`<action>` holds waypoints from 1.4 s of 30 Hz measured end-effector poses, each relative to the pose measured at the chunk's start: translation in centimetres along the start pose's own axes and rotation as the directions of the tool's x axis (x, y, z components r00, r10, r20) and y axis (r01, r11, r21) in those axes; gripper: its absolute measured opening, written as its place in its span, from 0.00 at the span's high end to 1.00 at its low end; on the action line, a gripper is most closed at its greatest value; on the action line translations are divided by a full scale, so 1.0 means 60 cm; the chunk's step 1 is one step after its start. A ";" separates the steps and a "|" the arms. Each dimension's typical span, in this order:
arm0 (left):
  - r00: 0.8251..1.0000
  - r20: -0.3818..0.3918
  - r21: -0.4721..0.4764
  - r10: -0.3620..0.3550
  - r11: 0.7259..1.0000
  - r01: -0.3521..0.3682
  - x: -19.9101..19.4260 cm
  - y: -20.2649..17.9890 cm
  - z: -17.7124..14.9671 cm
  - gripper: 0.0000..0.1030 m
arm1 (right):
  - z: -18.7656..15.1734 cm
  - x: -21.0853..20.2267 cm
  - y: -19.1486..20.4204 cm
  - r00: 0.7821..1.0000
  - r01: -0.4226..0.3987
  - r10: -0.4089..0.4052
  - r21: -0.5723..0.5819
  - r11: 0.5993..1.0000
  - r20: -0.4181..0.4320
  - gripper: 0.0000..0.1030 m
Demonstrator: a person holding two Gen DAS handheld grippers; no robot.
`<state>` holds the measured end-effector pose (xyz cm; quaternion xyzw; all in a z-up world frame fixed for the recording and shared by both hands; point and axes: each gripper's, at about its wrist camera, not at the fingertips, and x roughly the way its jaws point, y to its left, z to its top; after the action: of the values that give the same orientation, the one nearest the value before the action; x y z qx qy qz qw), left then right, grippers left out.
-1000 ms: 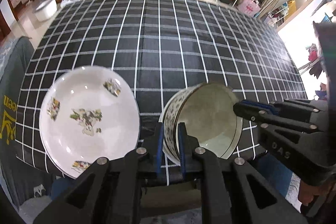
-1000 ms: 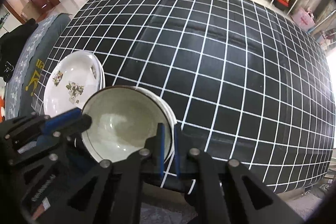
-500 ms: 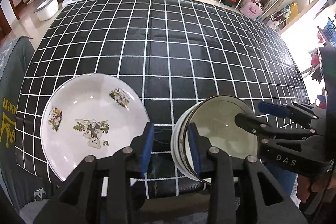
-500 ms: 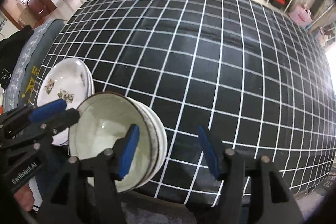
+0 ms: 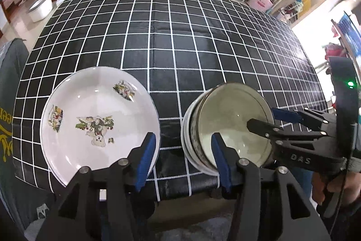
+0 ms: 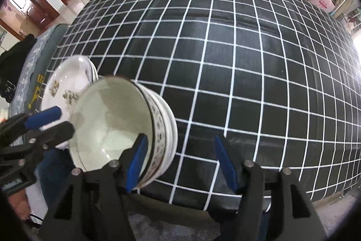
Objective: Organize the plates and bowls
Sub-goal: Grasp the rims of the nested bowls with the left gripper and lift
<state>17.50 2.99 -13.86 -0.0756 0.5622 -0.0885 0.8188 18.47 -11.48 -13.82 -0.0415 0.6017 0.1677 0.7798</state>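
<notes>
Both jaws lately spread off the stacked bowls (image 5: 230,128): left hand-held gripper (image 5: 183,158) and right hand-held gripper (image 6: 180,159) apart, plate (image 5: 99,119) alongside.

Stacked bowls (image 5: 227,128) on counter (image 5: 180,42) near front edge; stacked plates (image 5: 99,119) just left, apart.

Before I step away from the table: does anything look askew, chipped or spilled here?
Nothing is broken or spilled. The stack of bowls and the stack of plates both sit close to the near edge of the checked tablecloth; the plates seem to overhang it slightly. Both tongs stand open, having just released the bowls.
</notes>
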 end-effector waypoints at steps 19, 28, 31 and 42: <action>0.979 -0.055 -0.015 -0.198 0.980 0.197 0.022 0.006 -0.004 0.53 | 0.005 0.006 -0.005 0.994 -0.097 0.101 0.105 0.990 -0.034 0.35; 0.979 -0.106 0.037 -0.175 0.983 0.180 0.058 -0.004 0.004 0.53 | 0.005 0.026 -0.010 0.993 -0.092 0.101 0.128 0.987 -0.067 0.35; 0.981 -0.109 0.054 -0.162 0.984 0.168 0.069 -0.004 0.007 0.53 | 0.005 0.032 -0.013 0.992 -0.094 0.104 0.135 0.986 -0.074 0.35; 0.976 -0.139 0.075 -0.169 0.981 0.180 0.092 0.005 0.001 0.53 | 0.011 0.042 -0.018 0.981 -0.167 0.180 0.171 0.971 -0.066 0.35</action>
<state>19.53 2.04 -18.89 -0.0829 0.6018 -0.1893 0.7714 19.99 -11.76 -16.16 0.0691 0.6461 0.1831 0.7378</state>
